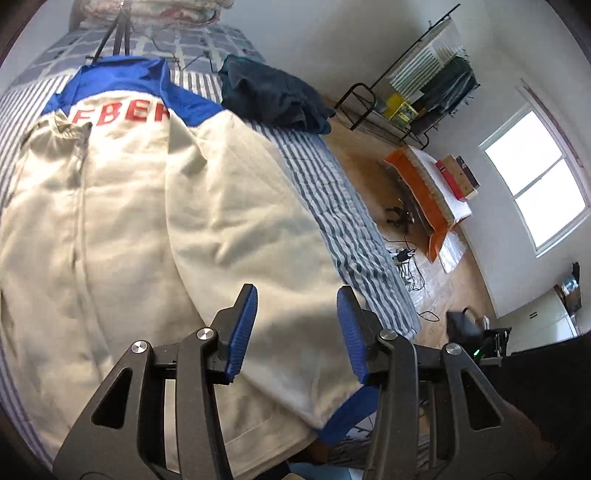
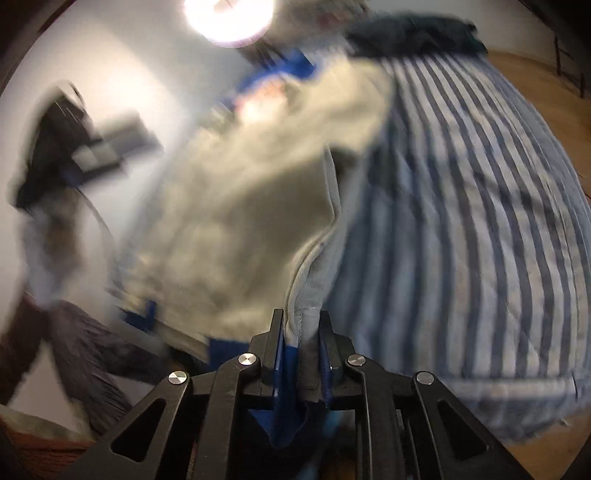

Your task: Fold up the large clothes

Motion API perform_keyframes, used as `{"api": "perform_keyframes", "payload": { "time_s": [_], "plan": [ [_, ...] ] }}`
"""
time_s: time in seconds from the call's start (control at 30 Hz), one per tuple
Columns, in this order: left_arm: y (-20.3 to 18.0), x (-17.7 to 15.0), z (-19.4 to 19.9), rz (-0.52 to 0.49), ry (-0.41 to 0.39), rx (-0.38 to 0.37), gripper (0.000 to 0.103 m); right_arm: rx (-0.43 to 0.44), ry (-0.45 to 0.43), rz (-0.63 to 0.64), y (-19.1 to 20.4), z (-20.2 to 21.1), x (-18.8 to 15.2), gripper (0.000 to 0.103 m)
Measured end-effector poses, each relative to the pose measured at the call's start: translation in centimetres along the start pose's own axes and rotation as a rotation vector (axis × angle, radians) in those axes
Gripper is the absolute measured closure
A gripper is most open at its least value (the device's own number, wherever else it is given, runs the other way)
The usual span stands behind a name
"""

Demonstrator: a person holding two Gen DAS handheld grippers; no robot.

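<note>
A large cream jacket (image 1: 155, 221) with blue shoulders and red letters lies spread on a blue-and-white striped bed (image 1: 332, 199). My left gripper (image 1: 297, 310) is open and empty, hovering just above the jacket's near right part, close to its blue hem (image 1: 343, 417). In the right wrist view, which is blurred, my right gripper (image 2: 301, 325) is shut on the jacket's edge (image 2: 314, 258), a cream fold with grey lining and blue trim, and holds it lifted above the striped bed (image 2: 461, 240).
A dark teal garment (image 1: 269, 92) lies bunched at the bed's far right corner. A tripod (image 1: 116, 33) and folded bedding stand at the bed's head. Beyond the bed's right edge are wooden floor, cables (image 1: 406, 258), an orange mat and a clothes rack (image 1: 424, 85).
</note>
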State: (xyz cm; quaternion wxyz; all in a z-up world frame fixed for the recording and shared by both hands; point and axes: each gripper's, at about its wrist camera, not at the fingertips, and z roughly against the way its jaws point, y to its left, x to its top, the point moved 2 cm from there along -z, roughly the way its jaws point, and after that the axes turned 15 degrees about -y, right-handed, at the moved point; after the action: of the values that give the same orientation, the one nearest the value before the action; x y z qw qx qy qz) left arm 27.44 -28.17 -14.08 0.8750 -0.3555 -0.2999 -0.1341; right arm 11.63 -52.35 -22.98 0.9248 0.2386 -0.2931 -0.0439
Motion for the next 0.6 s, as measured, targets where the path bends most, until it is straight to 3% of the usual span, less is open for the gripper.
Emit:
{"api": "perform_keyframes", "payload": {
  "time_s": [0.07, 0.27, 0.43, 0.6],
  "plan": [
    [-0.1, -1.4, -0.7, 0.012, 0.024, -0.029, 0.058, 0.045, -0.016, -0.083, -0.8, 0.1, 0.1, 0.089],
    [-2.2, -8.5, 0.1, -0.085, 0.05, -0.052, 0.058, 0.24, -0.066, -0.3, -2.2, 1.4, 1.4, 0.089],
    [-5.0, -13.9, 0.3, -0.159, 0.08, -0.053, 0.058, 0.127, -0.053, -0.238, -3.6, 1.1, 2.3, 0.07],
    [-9.9, -16.9, -1.6, -0.254, 0.09, -0.059, 0.039, 0.089, -0.133, -0.256, -5.9, 3.1, 3.7, 0.068]
  ]
}}
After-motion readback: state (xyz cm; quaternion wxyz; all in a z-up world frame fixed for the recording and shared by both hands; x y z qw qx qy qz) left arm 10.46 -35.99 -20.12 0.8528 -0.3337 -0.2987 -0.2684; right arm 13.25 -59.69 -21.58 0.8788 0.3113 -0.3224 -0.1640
